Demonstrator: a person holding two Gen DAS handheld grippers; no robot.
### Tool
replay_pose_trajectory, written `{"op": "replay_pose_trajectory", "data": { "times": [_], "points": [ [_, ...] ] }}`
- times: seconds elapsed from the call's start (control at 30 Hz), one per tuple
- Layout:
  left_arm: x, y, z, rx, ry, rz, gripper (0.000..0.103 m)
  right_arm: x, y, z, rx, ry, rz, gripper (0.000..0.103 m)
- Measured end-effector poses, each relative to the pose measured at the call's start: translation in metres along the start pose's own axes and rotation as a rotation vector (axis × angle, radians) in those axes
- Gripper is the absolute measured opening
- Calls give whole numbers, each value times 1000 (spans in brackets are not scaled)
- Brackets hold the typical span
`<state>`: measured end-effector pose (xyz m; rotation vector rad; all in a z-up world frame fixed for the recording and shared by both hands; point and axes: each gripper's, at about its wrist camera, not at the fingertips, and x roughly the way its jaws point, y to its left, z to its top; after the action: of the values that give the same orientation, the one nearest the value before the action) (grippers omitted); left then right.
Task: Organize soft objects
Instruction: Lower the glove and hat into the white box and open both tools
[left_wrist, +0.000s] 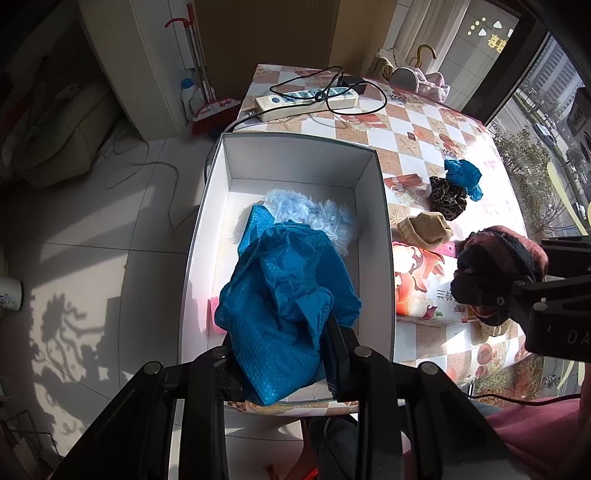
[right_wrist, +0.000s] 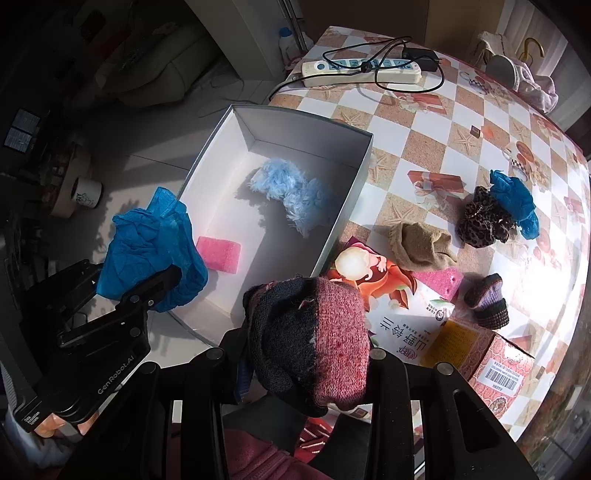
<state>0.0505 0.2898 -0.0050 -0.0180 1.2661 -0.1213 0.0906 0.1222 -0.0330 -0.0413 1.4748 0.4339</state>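
Observation:
My left gripper (left_wrist: 284, 347) is shut on a blue crinkled cloth (left_wrist: 284, 306) and holds it over the near end of the white box (left_wrist: 295, 147); it also shows in the right wrist view (right_wrist: 151, 240). My right gripper (right_wrist: 306, 354) is shut on a red and dark knitted sock (right_wrist: 321, 332), held above the table right of the box; it also shows in the left wrist view (left_wrist: 502, 254). In the box lie a light blue fluffy piece (right_wrist: 291, 192) and a pink sponge (right_wrist: 219, 253).
On the checked table (right_wrist: 424, 140) lie a tan sock (right_wrist: 421, 243), a leopard-print piece (right_wrist: 480, 221), another blue cloth (right_wrist: 513, 199), a pink sponge (right_wrist: 441, 282), a small knitted sock (right_wrist: 487, 299), printed cartons (right_wrist: 399, 325) and a power strip (right_wrist: 362, 72) with cables.

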Motion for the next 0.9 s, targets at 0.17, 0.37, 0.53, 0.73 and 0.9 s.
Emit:
{"op": "replay_pose_trajectory", "data": {
  "times": [0.17,0.37,0.53,0.73,0.9],
  "points": [
    [5,11,-3,-41,17,3,34,6,11,4,-37,14,1,38],
    [10,18,-7,-63,39,-27,34,18,20,10,-58,39,9,38],
    [14,16,-8,-61,60,-33,34,23,26,13,-72,50,14,38],
    [19,15,-6,-58,77,-32,35,28,29,18,-85,57,6,38],
    [22,14,-5,-53,82,-37,36,30,33,21,-95,58,3,38]
  ]
}}
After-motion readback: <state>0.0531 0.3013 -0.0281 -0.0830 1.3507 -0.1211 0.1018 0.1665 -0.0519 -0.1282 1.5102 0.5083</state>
